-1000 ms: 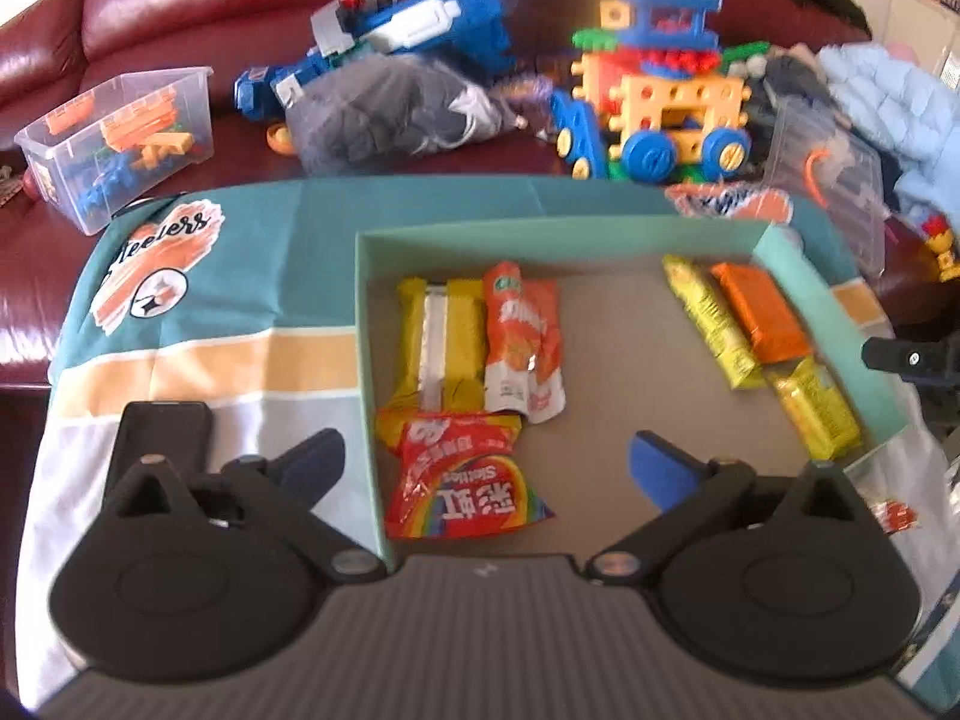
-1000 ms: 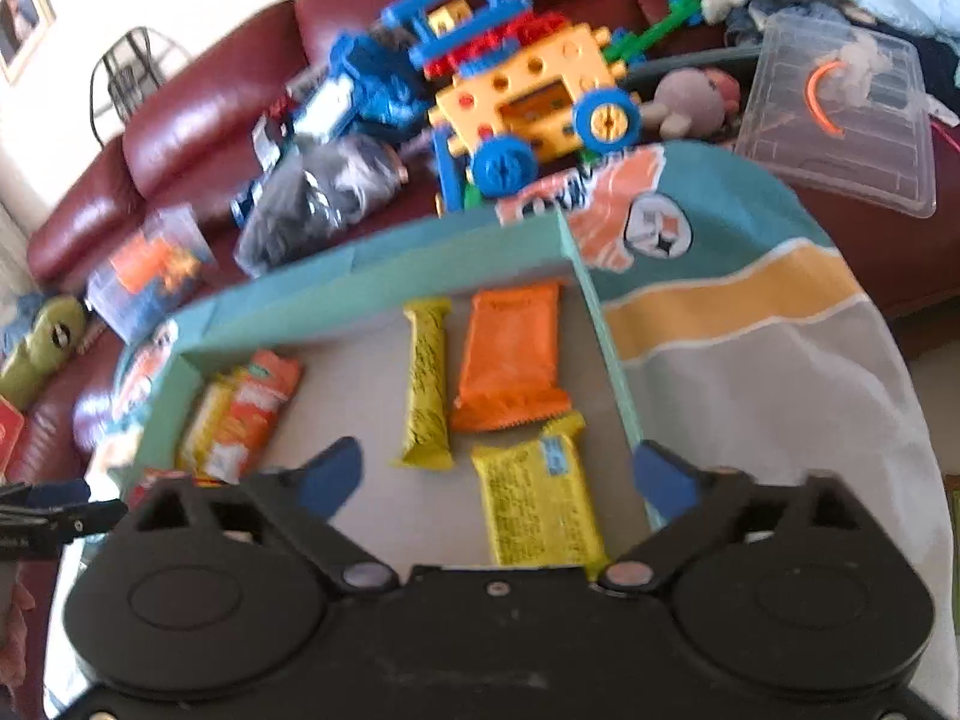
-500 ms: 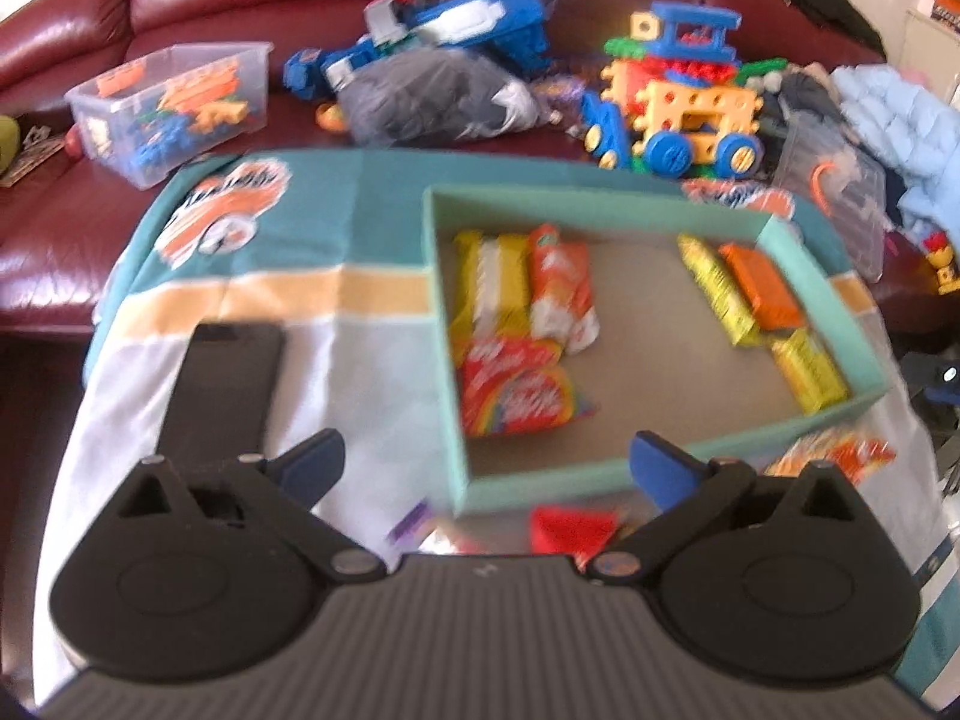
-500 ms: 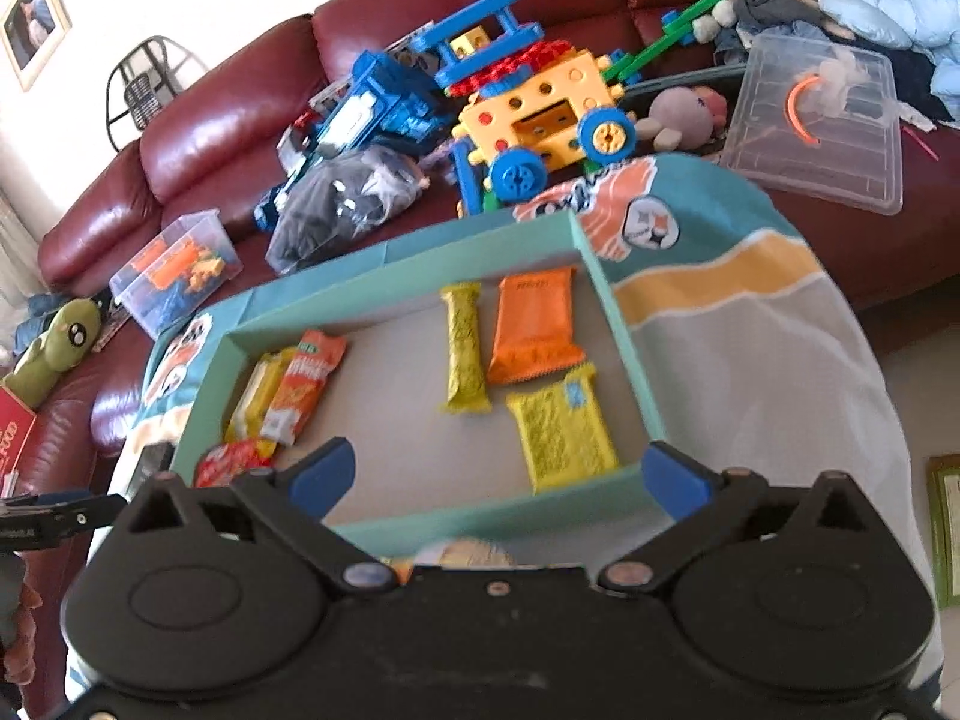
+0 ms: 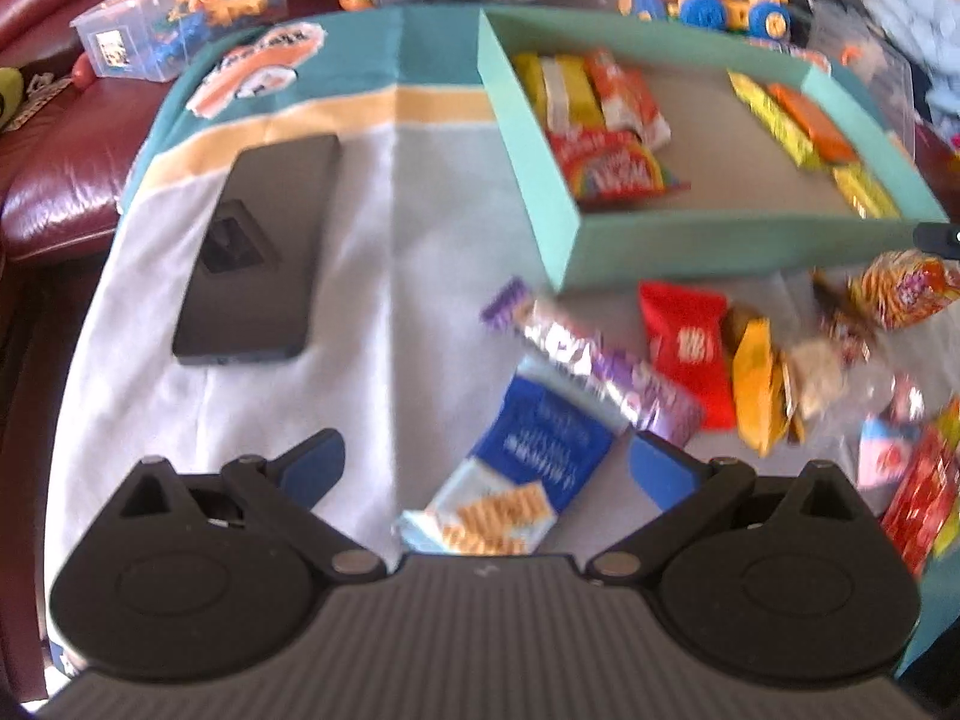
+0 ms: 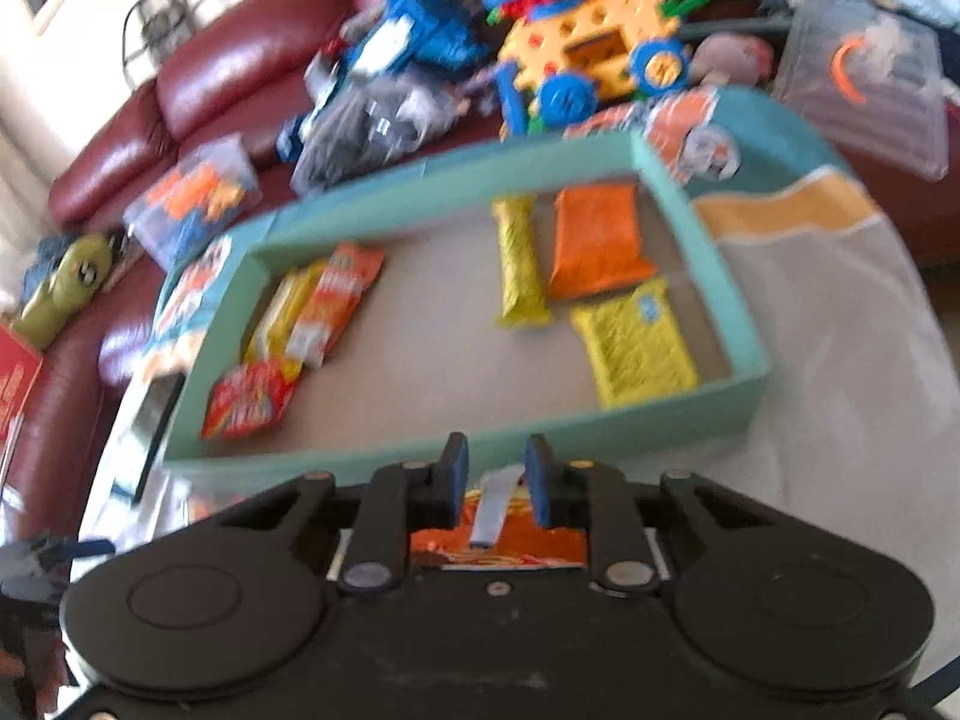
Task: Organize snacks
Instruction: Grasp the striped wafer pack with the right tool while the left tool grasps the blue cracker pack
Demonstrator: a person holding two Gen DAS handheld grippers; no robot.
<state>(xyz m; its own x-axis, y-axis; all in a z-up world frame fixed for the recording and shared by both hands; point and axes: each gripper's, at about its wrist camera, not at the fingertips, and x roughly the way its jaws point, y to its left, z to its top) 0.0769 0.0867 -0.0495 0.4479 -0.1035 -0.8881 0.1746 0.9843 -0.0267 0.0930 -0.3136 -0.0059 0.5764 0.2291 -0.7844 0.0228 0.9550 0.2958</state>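
Left gripper (image 5: 485, 461) wide over blue cracker packet (image 5: 528, 450); right gripper (image 6: 495, 483) just narrowed, orange snack (image 6: 498, 531) between jaws

Snack count, both wrist views.
You have one box (image 6: 702, 204) with six packets: two yellow bars (image 6: 519, 261), two orange packs (image 6: 597, 237), one yellow pack (image 6: 636, 342), one red bag (image 6: 249, 399); one phone (image 5: 258, 249).

Daylight floods both my views, glaring off the leather sofa (image 6: 198, 75). Everything smears with motion blur, worst on the loose snack packets (image 5: 708, 354), perhaps partly soft focus. Fisheye bending curves the edges.
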